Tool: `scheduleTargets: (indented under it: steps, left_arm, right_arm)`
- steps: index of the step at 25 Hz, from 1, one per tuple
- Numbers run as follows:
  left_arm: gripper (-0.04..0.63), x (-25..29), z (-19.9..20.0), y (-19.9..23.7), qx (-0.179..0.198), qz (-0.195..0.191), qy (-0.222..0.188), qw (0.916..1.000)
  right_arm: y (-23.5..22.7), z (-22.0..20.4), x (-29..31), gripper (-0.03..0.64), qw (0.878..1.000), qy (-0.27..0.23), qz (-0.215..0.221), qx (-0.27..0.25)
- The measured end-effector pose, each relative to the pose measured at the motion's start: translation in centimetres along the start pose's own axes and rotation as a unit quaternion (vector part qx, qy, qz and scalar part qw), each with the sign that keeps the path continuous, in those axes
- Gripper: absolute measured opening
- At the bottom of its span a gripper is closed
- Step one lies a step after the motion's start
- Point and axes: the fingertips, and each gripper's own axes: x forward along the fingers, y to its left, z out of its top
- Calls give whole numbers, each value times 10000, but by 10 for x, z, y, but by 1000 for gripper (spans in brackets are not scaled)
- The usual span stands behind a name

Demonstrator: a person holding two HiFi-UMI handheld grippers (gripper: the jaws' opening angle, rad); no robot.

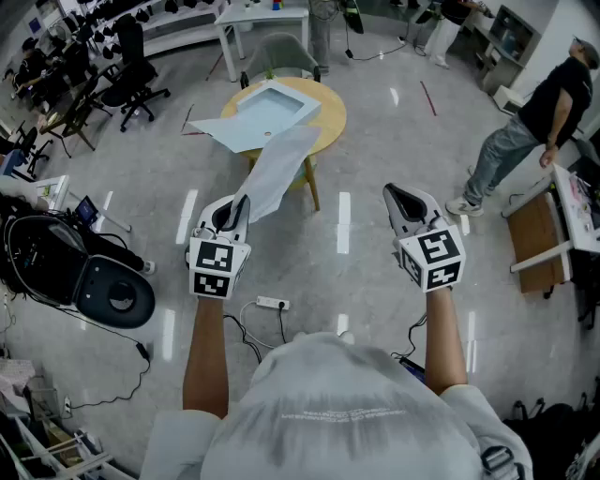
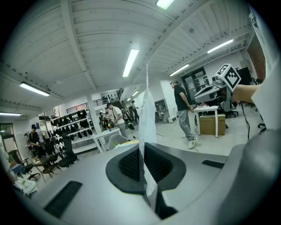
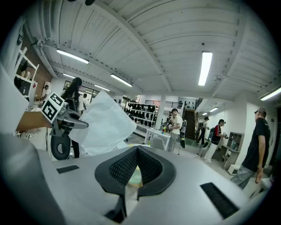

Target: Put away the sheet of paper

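Where the sheet of paper (image 1: 279, 173) is: pinched at its near end in the left gripper (image 1: 237, 204). It stretches away from us toward the round yellow table (image 1: 330, 118).
Far end of sheet: from the head view it overlaps the table's near edge. We cannot tell whether it touches the top.
Sheet, edge-on: in the left gripper view we see it as a thin white blade rising out of the jaws (image 2: 146, 115).
Sheet, from the right: in the right gripper view it shows broad, white and slightly creased (image 3: 105, 125), standing out from the left gripper (image 3: 61, 124).
Left gripper, fingers: closed tight on the sheet, which runs straight through the seam between the black ribbed pads (image 2: 130, 165).
Right gripper (image 1: 401, 194): held level with the left one and well apart from it on the right, clear of the sheet.
Right gripper, fingers: tips meet with nothing gripped (image 3: 137, 147). We see only a sliver of the yellow table through the hollow between the pads.
On the table: a shallow white tray (image 1: 272, 105) lying on a pale flat sheet (image 1: 225, 136) that overhangs the left edge.
Beyond the table: a grey-green chair (image 1: 281, 52), then a white desk (image 1: 267, 14).
Floor, near: a white power strip (image 1: 272, 303) with a cable, between our two forearms.
Left side: black office chairs (image 1: 131, 70) far off, a black rounded machine (image 1: 108, 291) nearer.
Right side: a person in a dark top (image 1: 534, 117) standing beside a desk edge.
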Motion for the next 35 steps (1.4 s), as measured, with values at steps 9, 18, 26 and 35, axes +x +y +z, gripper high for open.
scheduleTargets:
  steps: [9, 18, 26, 35]
  left_arm:
    - [18, -7, -12, 28, 0, -87, 17, 10000]
    - [18, 5, -30, 40, -68, -166, 66, 9998]
    - [18, 66, -29, 54, -118, 5, 210, 9997]
    - [18, 191, -13, 68, -507, 353, 547, 9966]
  right_arm:
    - [16, 16, 19, 28, 9996, -108, -171, 207]
    - [22, 4, 39, 28, 9996, 91, -172, 211]
    - [-28, -4, 95, 28, 9999, -11, 41, 131]
    - [-145, -27, 194, 28, 9983, -39, 458, 350]
